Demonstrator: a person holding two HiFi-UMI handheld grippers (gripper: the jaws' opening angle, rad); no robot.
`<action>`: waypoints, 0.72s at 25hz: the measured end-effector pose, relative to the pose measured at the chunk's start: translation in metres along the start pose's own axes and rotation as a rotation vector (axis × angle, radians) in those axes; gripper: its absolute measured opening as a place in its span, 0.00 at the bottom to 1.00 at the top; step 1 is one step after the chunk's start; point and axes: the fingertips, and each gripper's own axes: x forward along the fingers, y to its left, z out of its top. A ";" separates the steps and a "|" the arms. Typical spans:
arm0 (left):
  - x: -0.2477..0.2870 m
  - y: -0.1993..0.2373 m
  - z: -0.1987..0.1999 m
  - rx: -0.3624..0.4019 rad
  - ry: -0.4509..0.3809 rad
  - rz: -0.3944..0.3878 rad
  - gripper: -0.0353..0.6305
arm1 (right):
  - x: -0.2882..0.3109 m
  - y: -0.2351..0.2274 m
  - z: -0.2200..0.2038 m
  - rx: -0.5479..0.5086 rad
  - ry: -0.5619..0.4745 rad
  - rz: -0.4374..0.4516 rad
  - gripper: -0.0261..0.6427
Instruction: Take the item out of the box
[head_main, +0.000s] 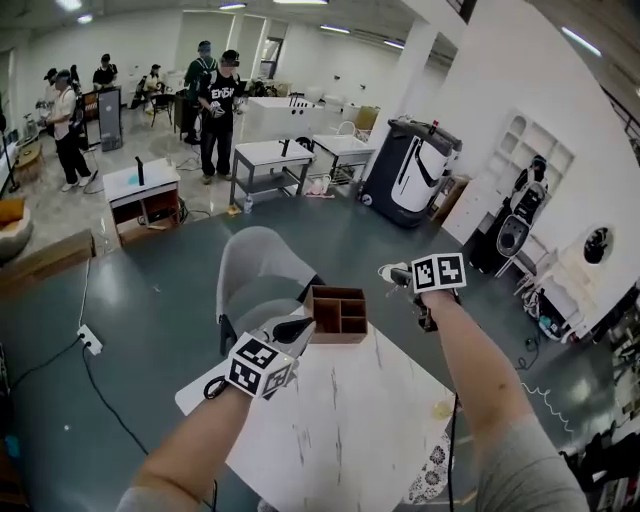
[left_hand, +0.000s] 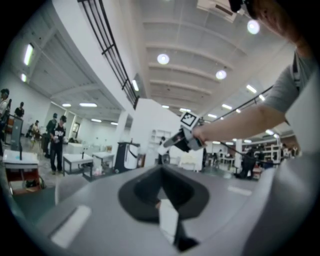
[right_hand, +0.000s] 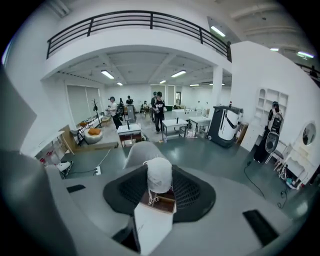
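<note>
Evidently soft and light, the white cloth pouch (right_hand: 159, 181) hangs pinched in the right gripper (right_hand: 159, 172), above the wooden box (head_main: 338, 313) at the table's (head_main: 350, 420) far edge. Its bunched middle looks the best hold. The left gripper (head_main: 295, 327) sits closed and empty, just left of the box.

You had open room over the white marbled tabletop (head_main: 350, 420), whose middle lay bare. At its far edge stood the brown wooden compartment box (head_main: 338, 313). Your left gripper (head_main: 296, 328) sat just beside the box's left wall and closed that side. Your right gripper (head_main: 398, 273) hung off to the right, apart from the box, so its top was open from above. Behind the box, the grey moulded chair (head_main: 262, 265) blocked a low way forward. The white work tables (head_main: 270, 155) and the people (head_main: 218, 110) stood well away across the dark floor (head_main: 150, 300).
</note>
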 end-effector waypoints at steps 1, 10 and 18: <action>0.001 0.000 0.015 0.010 -0.007 -0.006 0.05 | -0.014 0.002 0.013 -0.005 -0.023 0.000 0.25; -0.002 -0.026 0.137 0.106 -0.104 -0.039 0.05 | -0.137 0.017 0.094 -0.041 -0.239 0.025 0.25; 0.003 -0.086 0.205 0.142 -0.143 -0.028 0.05 | -0.242 0.005 0.096 -0.014 -0.400 0.080 0.25</action>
